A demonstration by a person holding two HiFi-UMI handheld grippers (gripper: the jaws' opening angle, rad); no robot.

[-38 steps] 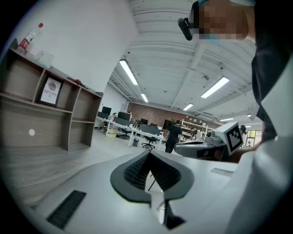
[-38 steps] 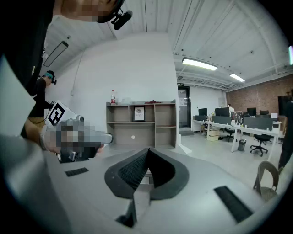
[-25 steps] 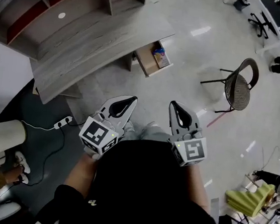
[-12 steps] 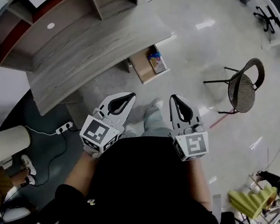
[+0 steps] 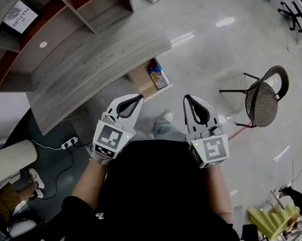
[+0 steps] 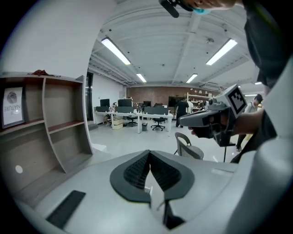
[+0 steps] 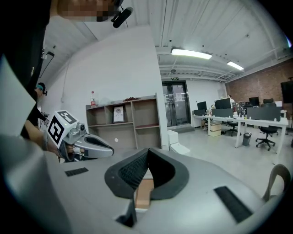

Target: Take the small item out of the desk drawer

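Colourful, seemingly flat and light, item (image 5: pixel 157 77) is lying in open drawer (image 5: pixel 140 81) under table (image 5: pixel 92 63), inviting a pinch across its edges, while left claw (image 5: pixel 138 97) and right claw (image 5: pixel 188 99) are hovering closed, empty.

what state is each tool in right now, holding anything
Left tool: closed, holding nothing.
Right tool: closed, holding nothing.

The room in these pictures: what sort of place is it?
Probably an open-plan office or lab: rows of workstations with monitors, swivel chairs and strip lights overhead.
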